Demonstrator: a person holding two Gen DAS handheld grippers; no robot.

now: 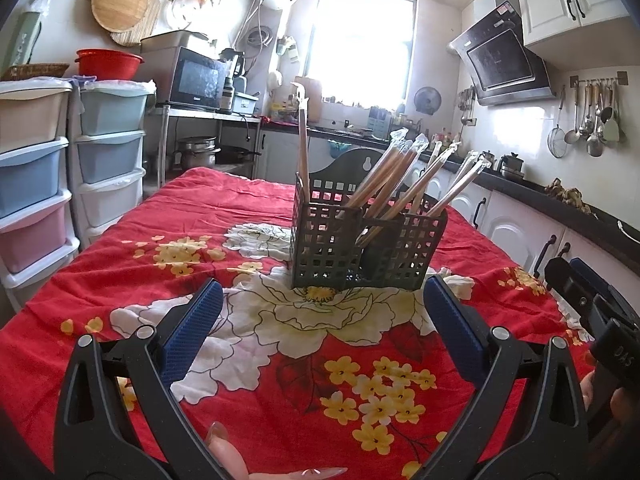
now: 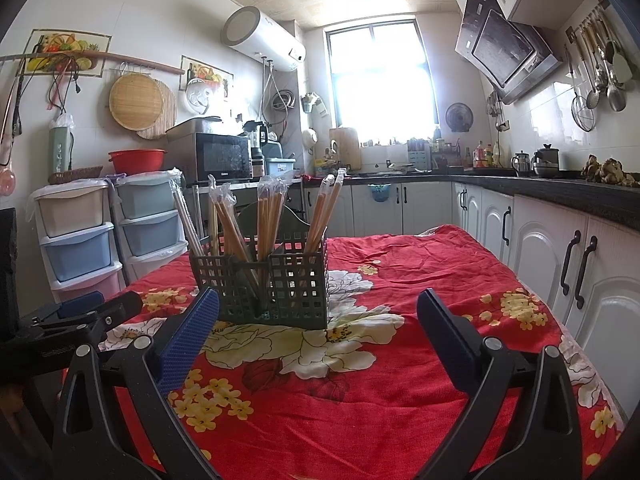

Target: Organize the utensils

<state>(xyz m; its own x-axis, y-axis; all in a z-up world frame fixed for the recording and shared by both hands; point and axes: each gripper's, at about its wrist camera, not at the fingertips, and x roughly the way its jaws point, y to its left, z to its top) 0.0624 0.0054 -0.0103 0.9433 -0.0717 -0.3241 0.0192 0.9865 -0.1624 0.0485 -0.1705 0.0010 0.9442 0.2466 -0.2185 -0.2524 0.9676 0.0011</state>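
A dark green lattice utensil basket (image 1: 360,248) (image 2: 276,284) stands on the red flowered tablecloth (image 1: 200,216) (image 2: 420,280). Several pairs of wrapped wooden chopsticks (image 1: 400,176) (image 2: 268,216) lean in its compartments; one pair (image 1: 303,148) stands upright at the left. My left gripper (image 1: 322,300) is open just short of the basket, nothing between its blue pads (image 1: 192,332). My right gripper (image 2: 318,312) is open too, with the basket ahead and slightly left. Each gripper shows in the other's view: the right gripper (image 1: 580,292), the left gripper (image 2: 92,308).
Stacked pastel plastic drawers (image 1: 52,168) (image 2: 92,236) stand left of the table. White cabinets under a black counter (image 1: 560,204) (image 2: 560,196) run along the right. A microwave (image 2: 224,158), a red basin (image 1: 108,62) and hanging ladles (image 1: 592,120) line the walls. Fingers (image 1: 240,460) hold the left gripper.
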